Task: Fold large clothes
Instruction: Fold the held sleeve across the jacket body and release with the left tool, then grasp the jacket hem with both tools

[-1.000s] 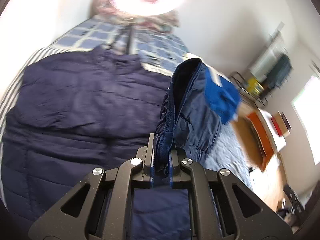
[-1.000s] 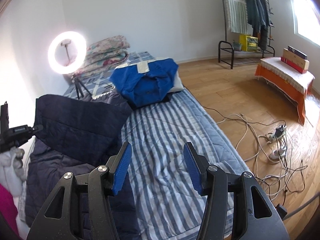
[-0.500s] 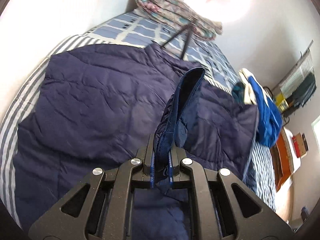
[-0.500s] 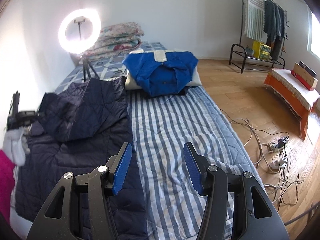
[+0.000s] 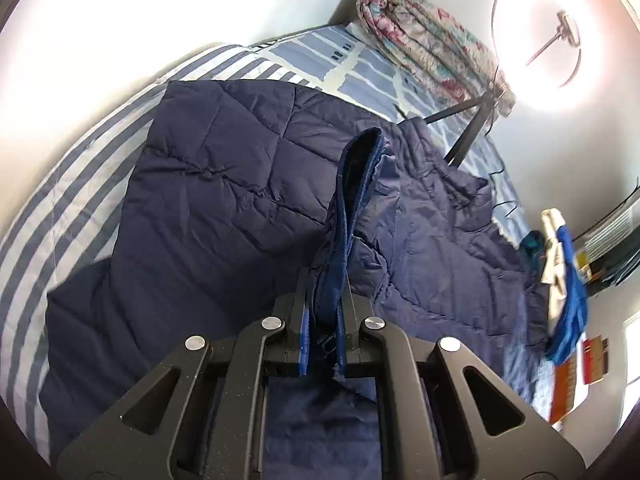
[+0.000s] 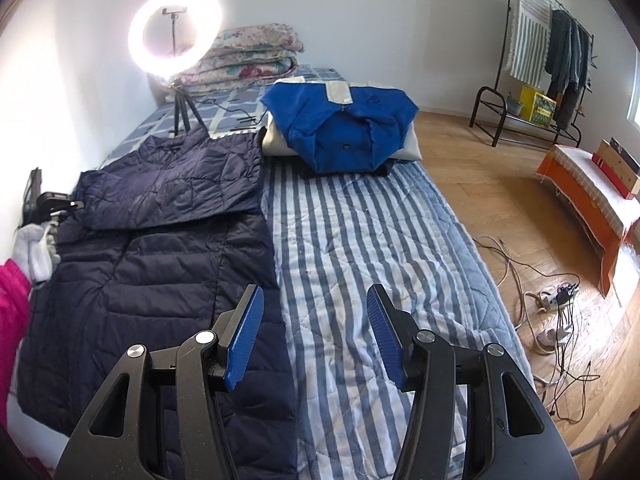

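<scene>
While the navy quilted jacket (image 6: 160,280) lay flat on the striped bed cover (image 6: 380,260), along the wall side of the bed, its long axis ran from 6 o'clock up to 12 o'clock in the right wrist view, with the collar end at the far side. One sleeve (image 6: 172,192) was folded across the chest, and its cuff (image 5: 356,200) was clamped between the closed jaws of the left gripper (image 5: 326,320), which hung just above the body of the jacket. In the left wrist view the cuff stood up toward 12 o'clock from the tongs, and the jacket spread under it from 9 to 3 o'clock.

The right gripper (image 6: 316,328) was empty, with its jaws apart, over the near right edge of the jacket; the garment lay from it toward 10 o'clock. I judge that the left hand was the nearer one for laying the sleeve down, and the right one was free for the hem.

Around it, a folded blue garment (image 6: 344,128) sat at 12 o'clock on the bed, well apart from the jacket. The tripod (image 6: 182,112) of the ring light (image 6: 174,24) stood close beside the collar, at 11 o'clock, and it could be touched by a wide move. Folded floral quilts (image 6: 256,56) lay behind, and cables (image 6: 560,320) were on the floor at 3 o'clock
</scene>
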Motion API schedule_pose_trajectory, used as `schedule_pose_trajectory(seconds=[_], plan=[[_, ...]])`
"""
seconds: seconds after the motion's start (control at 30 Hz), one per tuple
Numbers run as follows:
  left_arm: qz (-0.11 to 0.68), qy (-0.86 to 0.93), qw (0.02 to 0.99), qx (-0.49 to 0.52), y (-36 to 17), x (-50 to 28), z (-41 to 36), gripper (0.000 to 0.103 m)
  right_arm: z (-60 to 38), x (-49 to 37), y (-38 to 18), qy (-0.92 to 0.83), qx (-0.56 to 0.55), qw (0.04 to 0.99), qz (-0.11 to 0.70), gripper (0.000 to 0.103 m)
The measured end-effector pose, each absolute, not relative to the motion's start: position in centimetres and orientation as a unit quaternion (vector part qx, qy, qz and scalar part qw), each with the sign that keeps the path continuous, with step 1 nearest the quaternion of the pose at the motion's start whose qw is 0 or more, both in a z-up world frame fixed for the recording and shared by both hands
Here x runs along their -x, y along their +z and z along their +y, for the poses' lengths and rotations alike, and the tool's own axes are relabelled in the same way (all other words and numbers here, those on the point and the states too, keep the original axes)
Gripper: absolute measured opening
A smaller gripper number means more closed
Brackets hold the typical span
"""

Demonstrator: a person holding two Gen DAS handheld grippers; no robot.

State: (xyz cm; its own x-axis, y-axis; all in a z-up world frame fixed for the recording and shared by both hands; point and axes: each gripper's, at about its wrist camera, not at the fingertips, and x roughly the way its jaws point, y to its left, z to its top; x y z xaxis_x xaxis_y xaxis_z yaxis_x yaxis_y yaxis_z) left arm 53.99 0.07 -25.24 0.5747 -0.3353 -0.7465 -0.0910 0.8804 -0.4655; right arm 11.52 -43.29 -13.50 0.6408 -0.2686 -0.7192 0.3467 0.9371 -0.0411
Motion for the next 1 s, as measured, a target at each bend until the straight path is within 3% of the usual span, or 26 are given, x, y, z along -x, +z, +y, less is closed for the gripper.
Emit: schedule_pose_trajectory(seconds=[0.1, 0.17, 0.23, 0.27, 0.6, 0.73, 0.9, 1.0], plan=[[0.459, -0.048, 0.861, 0.212, -25.7, -54.2, -0.2, 0.01, -42.7, -11.9, -13.7, -0.166, -0.042, 0.904, 0.391, 0.053], [0.469, -0.021, 0.864, 0.184, -25.9, -54.5, -0.4, 0.019, -42.4, -12.0, -13.9, -0.164, -0.039, 0.904, 0.393, 0.053], [0.472, 0.004, 0.87, 0.145, -25.8, -54.4, -0.5, 0.043, -42.3, -12.0, -13.9, -0.161, -0.035, 0.905, 0.393, 0.053], [0.466, 0.016, 0.876, 0.126, -25.4, -54.2, -0.5, 0.046, -42.2, -11.9, -13.9, -0.161, -0.034, 0.905, 0.392, 0.053], [0.424, -0.033, 0.901, 0.092, -17.4, -49.0, 1.5, 0.046, -42.9, -10.8, -12.9, -0.147, -0.054, 0.918, 0.364, 0.053], [0.402, -0.053, 0.911, 0.068, -13.0, -45.9, 1.9, 0.061, -43.5, -9.7, -12.4, -0.139, -0.07, 0.925, 0.347, 0.053], [0.383, -0.073, 0.92, 0.042, -8.2, -40.1, 3.0, 0.064, -44.2, -8.7, -12.4, -0.129, -0.084, 0.933, 0.326, 0.053], [0.383, -0.086, 0.919, 0.039, -6.6, -36.2, 4.1, 0.07, -44.6, -8.5, -12.9, -0.118, -0.097, 0.935, 0.32, 0.064]])
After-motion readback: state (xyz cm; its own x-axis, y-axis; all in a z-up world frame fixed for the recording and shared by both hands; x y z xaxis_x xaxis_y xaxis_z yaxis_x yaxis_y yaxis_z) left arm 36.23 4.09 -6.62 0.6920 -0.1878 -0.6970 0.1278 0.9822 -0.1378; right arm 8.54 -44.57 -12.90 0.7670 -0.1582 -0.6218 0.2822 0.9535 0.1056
